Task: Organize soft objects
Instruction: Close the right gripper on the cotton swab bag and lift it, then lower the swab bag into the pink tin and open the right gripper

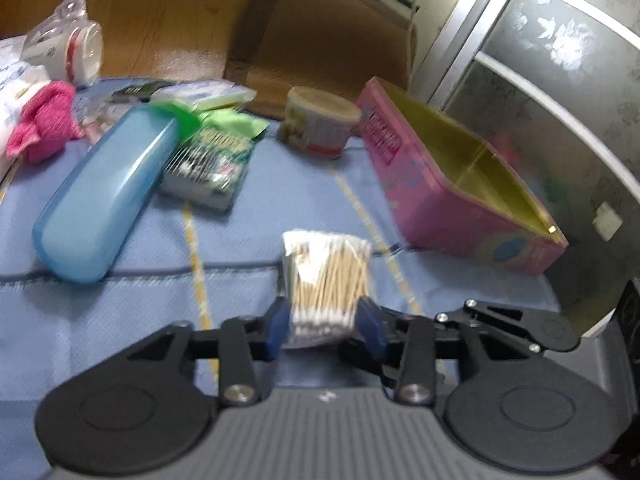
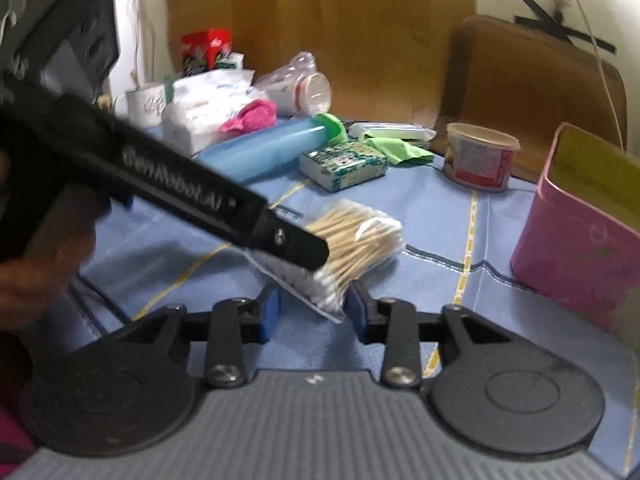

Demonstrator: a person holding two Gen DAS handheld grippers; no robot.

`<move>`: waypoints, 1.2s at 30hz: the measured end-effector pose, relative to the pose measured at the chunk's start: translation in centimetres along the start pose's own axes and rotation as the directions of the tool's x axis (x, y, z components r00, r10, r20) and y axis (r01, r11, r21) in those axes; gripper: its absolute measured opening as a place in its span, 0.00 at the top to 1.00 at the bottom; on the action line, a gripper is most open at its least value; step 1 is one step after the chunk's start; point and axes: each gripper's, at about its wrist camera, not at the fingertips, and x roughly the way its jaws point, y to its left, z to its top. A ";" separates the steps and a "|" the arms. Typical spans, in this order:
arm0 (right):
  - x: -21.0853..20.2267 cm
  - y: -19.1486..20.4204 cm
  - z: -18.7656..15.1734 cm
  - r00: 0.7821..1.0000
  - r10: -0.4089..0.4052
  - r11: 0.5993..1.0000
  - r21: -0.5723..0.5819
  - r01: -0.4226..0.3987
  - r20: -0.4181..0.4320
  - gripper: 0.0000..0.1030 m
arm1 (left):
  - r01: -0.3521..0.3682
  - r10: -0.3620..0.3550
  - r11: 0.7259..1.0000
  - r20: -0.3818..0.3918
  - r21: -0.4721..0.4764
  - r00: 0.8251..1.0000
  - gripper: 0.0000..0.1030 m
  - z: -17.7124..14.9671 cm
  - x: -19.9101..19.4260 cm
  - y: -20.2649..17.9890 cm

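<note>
A clear bag of cotton swabs [image 1: 326, 280] with wooden sticks is held between the blue pads of my left gripper [image 1: 326, 326], a little above the blue tablecloth. In the right wrist view the same bag [image 2: 356, 248] sits under the black left gripper [image 2: 224, 208], and its lower end lies between the pads of my right gripper [image 2: 312, 312], which stand apart beside it. A pink box [image 1: 460, 184] with a yellow divided inside stands open to the right; it also shows in the right wrist view [image 2: 580, 240].
On the blue tablecloth [image 1: 120, 320] lie a blue plastic case [image 1: 104, 196], a green tissue pack [image 1: 208, 164], a pink cloth [image 1: 44, 124], a round tub [image 1: 320, 120], white tissue packs [image 2: 200, 108] and a plastic jar [image 2: 304, 92]. A brown chair [image 1: 320, 36] stands behind.
</note>
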 end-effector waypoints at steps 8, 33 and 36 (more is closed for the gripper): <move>-5.7 -3.2 2.4 0.927 -0.226 0.973 0.031 0.227 0.299 0.74 | 0.113 -0.149 0.970 0.163 0.216 0.975 0.65 5.4 -0.7 -9.0; -8.1 -9.3 0.5 0.883 -0.332 0.912 0.351 0.211 0.331 0.54 | -0.170 0.129 0.982 0.351 0.089 0.927 0.27 3.7 -3.1 -2.4; -4.5 -7.7 2.3 0.945 -0.154 0.941 0.335 0.052 0.287 0.54 | -0.381 0.345 0.924 0.396 0.014 0.851 0.20 2.1 -5.0 1.2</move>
